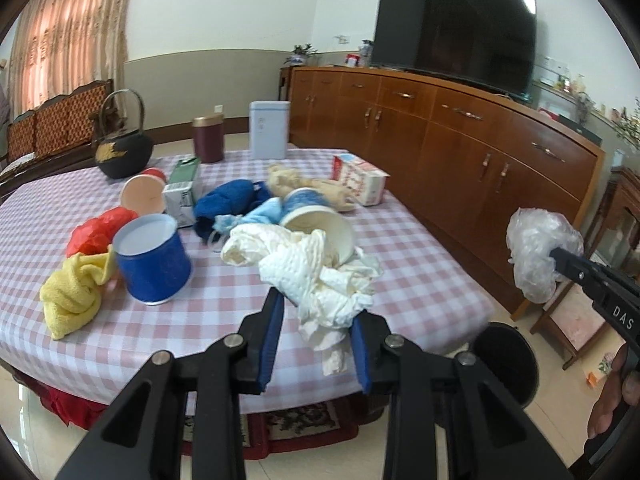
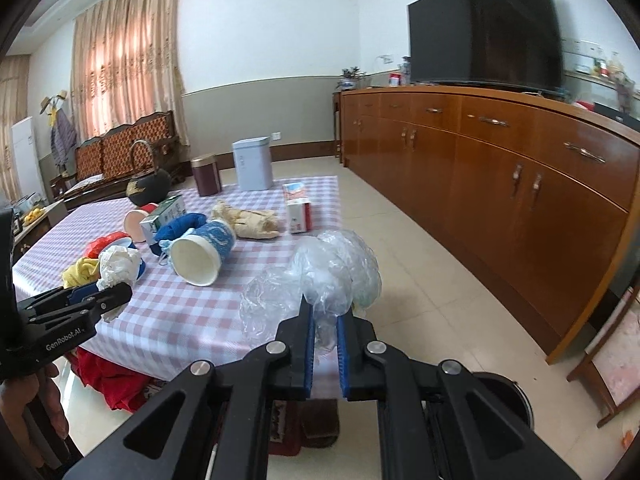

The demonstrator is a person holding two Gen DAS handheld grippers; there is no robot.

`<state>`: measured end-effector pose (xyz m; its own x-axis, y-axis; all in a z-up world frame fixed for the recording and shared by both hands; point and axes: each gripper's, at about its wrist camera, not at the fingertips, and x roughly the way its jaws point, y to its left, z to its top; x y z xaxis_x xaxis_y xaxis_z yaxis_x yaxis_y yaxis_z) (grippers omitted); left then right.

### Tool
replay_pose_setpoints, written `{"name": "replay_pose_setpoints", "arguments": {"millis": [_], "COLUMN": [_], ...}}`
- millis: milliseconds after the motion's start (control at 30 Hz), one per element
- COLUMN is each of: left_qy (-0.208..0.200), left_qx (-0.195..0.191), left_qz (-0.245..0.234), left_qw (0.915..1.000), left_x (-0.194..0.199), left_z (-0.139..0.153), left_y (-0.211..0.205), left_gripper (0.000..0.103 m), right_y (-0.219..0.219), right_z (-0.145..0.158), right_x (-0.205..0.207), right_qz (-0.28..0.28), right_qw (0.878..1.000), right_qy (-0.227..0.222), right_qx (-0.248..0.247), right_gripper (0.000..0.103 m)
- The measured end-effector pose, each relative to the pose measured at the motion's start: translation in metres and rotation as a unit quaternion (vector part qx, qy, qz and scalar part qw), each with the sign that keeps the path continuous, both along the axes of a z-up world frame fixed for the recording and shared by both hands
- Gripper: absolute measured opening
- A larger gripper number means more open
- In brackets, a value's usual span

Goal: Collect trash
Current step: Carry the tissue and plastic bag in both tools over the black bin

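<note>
My left gripper (image 1: 318, 308) is shut on a crumpled white paper towel (image 1: 320, 276), held just above the near edge of the checked table (image 1: 420, 280). My right gripper (image 2: 326, 312) is shut on a wad of clear plastic film (image 2: 336, 268), off the table's right side above the floor. In the left wrist view the right gripper (image 1: 560, 258) and its plastic film (image 1: 536, 248) show at the right. In the right wrist view the left gripper (image 2: 120, 292) and its paper towel (image 2: 118, 264) show at the left. A black bin (image 1: 504, 364) stands on the floor below both grippers.
On the table lie a blue cup (image 1: 152, 260), a yellow cloth (image 1: 72, 296), a red bag (image 1: 96, 232), a tipped paper cup (image 1: 316, 220), a blue cloth (image 1: 228, 200), cartons, tins and a black kettle (image 1: 124, 152). A wooden sideboard (image 2: 500, 184) runs along the right.
</note>
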<state>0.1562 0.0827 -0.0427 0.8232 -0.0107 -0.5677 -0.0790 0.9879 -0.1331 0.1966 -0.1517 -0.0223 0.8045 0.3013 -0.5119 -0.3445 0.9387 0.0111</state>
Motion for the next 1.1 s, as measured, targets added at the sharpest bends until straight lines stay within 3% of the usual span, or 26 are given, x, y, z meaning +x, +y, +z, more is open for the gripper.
{"name": "replay_pose_setpoints", "arguments": {"millis": [333,633,1100], "left_qy": [-0.013,-0.007,0.024], "left_qx": [0.000,0.000,0.004], "left_qz": [-0.076,-0.154,-0.275], "left_qw": [0.9970,0.9881,0.9610], "left_x": [-0.002,0.007,0.024], "left_z": [0.009,0.007,-0.020], "left_y": [-0.065,-0.131,-0.238], "left_gripper": [0.033,0.033,0.033], "right_y": [-0.067,-0.126,-0.205], "right_z": [0.005,0.001,-0.037], "right_x": [-0.029,-0.048,-0.049], "right_qz": [-0.067,-0.120,-0.170], "right_qw": [0.998,0.993,0.984], "right_qy": [-0.001,0.006,0.055], "right_qx": [0.004,0.004,0.000], "right_gripper": [0.010,0.010,0.010]}}
